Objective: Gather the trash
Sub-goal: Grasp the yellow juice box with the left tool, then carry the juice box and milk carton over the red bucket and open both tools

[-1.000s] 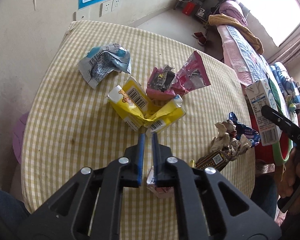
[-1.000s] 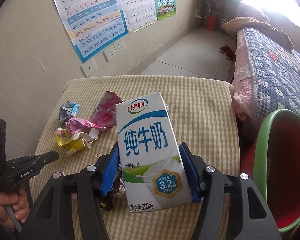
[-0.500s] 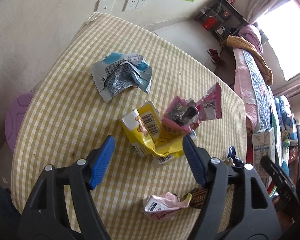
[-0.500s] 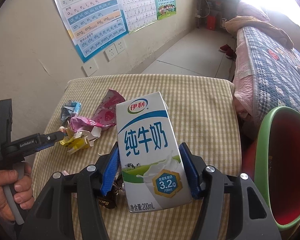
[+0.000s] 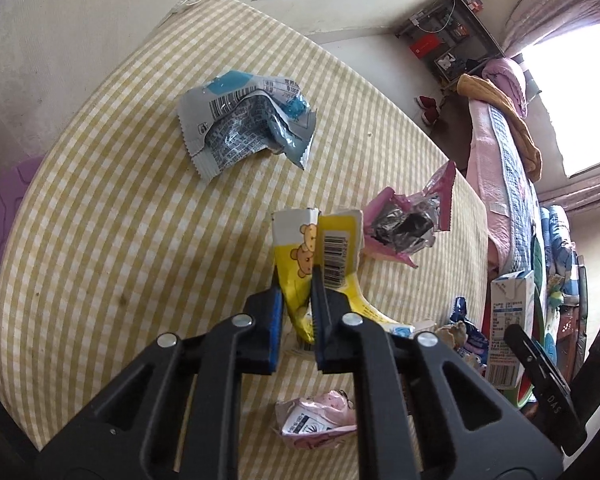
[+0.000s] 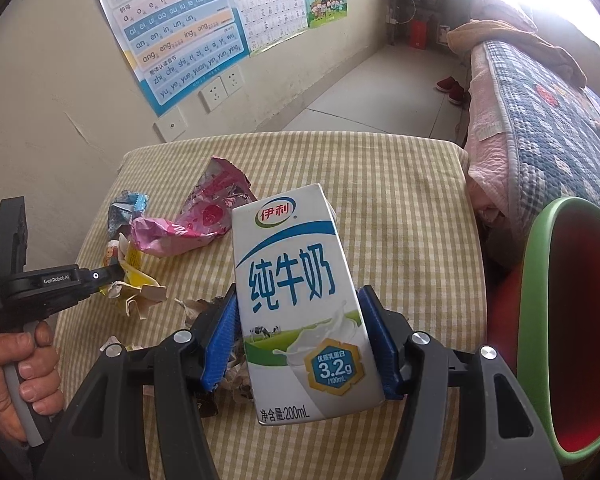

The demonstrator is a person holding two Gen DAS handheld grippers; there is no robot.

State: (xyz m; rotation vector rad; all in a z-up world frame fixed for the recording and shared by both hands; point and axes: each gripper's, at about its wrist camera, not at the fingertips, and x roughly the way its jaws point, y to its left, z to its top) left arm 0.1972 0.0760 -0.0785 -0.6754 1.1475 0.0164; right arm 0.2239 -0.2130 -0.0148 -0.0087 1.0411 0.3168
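Note:
My left gripper (image 5: 295,280) is shut on a crumpled yellow carton (image 5: 320,256) with a bear print and barcode, at the middle of the checked table (image 5: 112,216). The same carton shows in the right wrist view (image 6: 134,280), pinched by the left gripper (image 6: 114,274). My right gripper (image 6: 300,304) is shut on a white and blue milk carton (image 6: 300,300), held upright above the table's near right part. The milk carton also shows at the right edge of the left wrist view (image 5: 508,320).
A blue and silver wrapper (image 5: 244,128), a pink wrapper (image 5: 408,220), a small pink packet (image 5: 316,424) and crumpled paper (image 5: 456,332) lie on the table. A green-rimmed red bin (image 6: 572,320) stands right of the table. A bed (image 6: 548,120) lies beyond, a wall behind.
My left gripper opened wide, moved onto the yellow carton and closed on it. The right gripper kept holding the milk carton almost still.

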